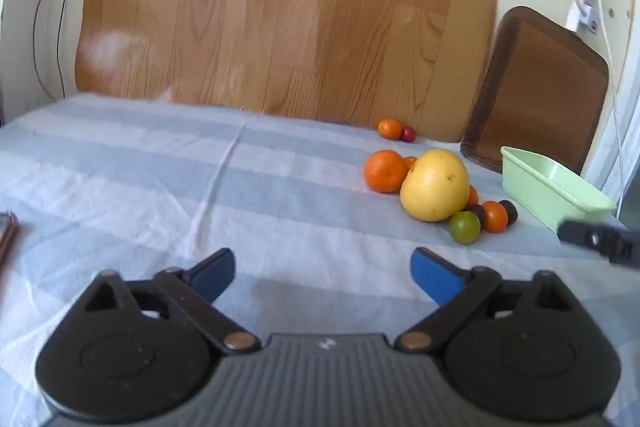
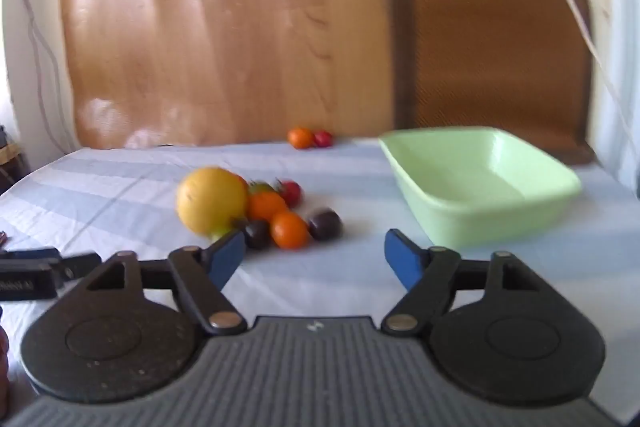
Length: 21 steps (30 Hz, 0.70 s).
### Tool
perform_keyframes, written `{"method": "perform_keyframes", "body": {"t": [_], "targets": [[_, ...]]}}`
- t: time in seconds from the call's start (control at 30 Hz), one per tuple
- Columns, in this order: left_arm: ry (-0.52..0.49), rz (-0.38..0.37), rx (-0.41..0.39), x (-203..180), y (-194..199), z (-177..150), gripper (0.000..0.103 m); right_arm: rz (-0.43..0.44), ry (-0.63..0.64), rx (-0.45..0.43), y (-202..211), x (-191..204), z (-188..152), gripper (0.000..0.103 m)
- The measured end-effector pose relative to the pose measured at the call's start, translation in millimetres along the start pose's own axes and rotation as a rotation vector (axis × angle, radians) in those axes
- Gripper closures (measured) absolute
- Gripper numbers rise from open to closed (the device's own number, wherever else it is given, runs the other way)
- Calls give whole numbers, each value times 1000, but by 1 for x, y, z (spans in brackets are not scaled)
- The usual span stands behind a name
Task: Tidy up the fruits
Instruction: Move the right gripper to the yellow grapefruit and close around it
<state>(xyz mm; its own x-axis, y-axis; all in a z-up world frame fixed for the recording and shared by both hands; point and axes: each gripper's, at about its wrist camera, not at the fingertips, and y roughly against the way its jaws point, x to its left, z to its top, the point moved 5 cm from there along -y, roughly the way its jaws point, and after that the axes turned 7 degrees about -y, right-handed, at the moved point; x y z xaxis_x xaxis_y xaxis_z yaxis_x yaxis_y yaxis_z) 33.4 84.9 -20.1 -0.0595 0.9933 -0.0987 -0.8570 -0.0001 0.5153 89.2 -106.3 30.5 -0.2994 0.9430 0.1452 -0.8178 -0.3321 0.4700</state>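
A pile of fruit lies on the striped cloth: a big yellow fruit [image 1: 435,185] [image 2: 212,199], an orange [image 1: 385,171], smaller orange ones [image 2: 289,230], a green one [image 1: 465,227], dark plums [image 2: 325,224] and a red one [image 2: 291,191]. A small orange and a red fruit [image 1: 396,131] [image 2: 310,138] sit apart at the table's far edge. The pale green tub [image 1: 556,187] [image 2: 480,183] stands right of the pile with nothing showing inside. My left gripper [image 1: 322,273] is open, short and left of the pile. My right gripper [image 2: 316,259] is open just before the pile.
A wood-grain board [image 1: 280,11] and a brown mat [image 2: 488,47] lean against the wall behind the table. A white cable [image 2: 576,15] hangs at the right. The other gripper's black edge [image 1: 600,241] [image 2: 36,273] shows in each view. A dark object [image 1: 6,233] lies at the left edge.
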Motion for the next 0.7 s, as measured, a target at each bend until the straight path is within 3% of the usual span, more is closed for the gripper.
{"method": "perform_keyframes", "body": {"t": [0.1,0.27,0.43,0.5,0.7], "targets": [[42,-18,10,7,0,-1,16,82,46,7,-22,12,8,30],[117,-38,-40,18,10,1,16,160,60,41,-54,31,20,32],[142,-39,-51,20,13,8,16,239,-23,209,-81,36,14,40],[155,-38,-60,21,13,10,16,225,11,185,-78,44,8,39],[215,-47,-78,36,14,9,16,191,295,81,-54,80,-5,43]]}}
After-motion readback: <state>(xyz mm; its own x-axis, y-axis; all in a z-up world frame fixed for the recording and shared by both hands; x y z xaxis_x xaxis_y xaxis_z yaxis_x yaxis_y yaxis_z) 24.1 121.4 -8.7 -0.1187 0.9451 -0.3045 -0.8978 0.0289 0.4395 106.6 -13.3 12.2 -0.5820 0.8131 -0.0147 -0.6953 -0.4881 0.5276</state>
